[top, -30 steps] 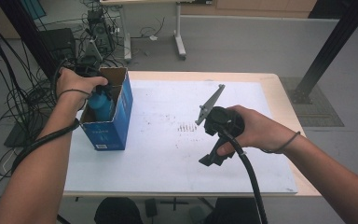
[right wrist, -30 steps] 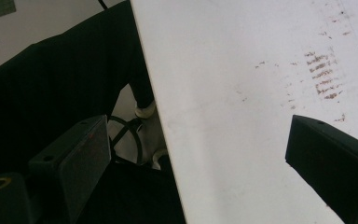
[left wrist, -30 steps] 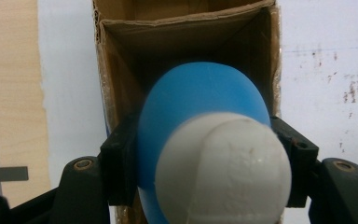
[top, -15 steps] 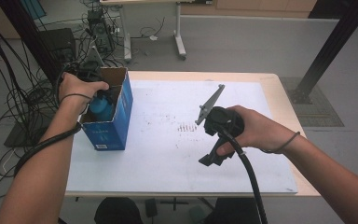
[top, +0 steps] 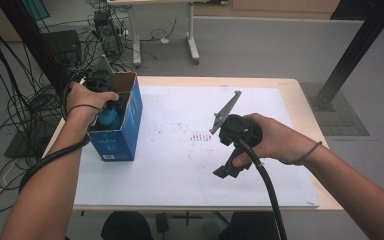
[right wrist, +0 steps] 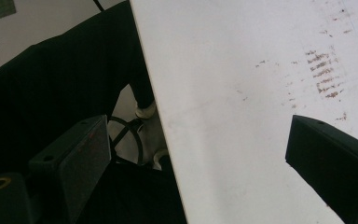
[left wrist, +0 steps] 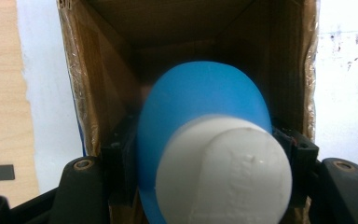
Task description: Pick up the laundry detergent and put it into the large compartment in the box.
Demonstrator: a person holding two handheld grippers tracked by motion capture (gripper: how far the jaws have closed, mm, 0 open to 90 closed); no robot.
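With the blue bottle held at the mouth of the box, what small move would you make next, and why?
Probably ease the left gripper deeper: it is shut on the bottle, whose blue body sits just inside the open box, with bare cardboard beyond it.

The table [top: 300, 95] has a light wood top, covered for the most part by a white sheet [top: 180, 165] bearing small dark marks near its centre. The floor [top: 280, 45] is grey and smooth. Behind the table stands a second desk on white legs [top: 194, 47] with flat feet. Black cables [top: 10, 100] lie in loose tangles on the floor at left, near dark equipment boxes [top: 62, 45]. A black slanted post [top: 355, 55] rises at right from a grated floor mat [top: 342, 112]. Lighting is even and diffuse.
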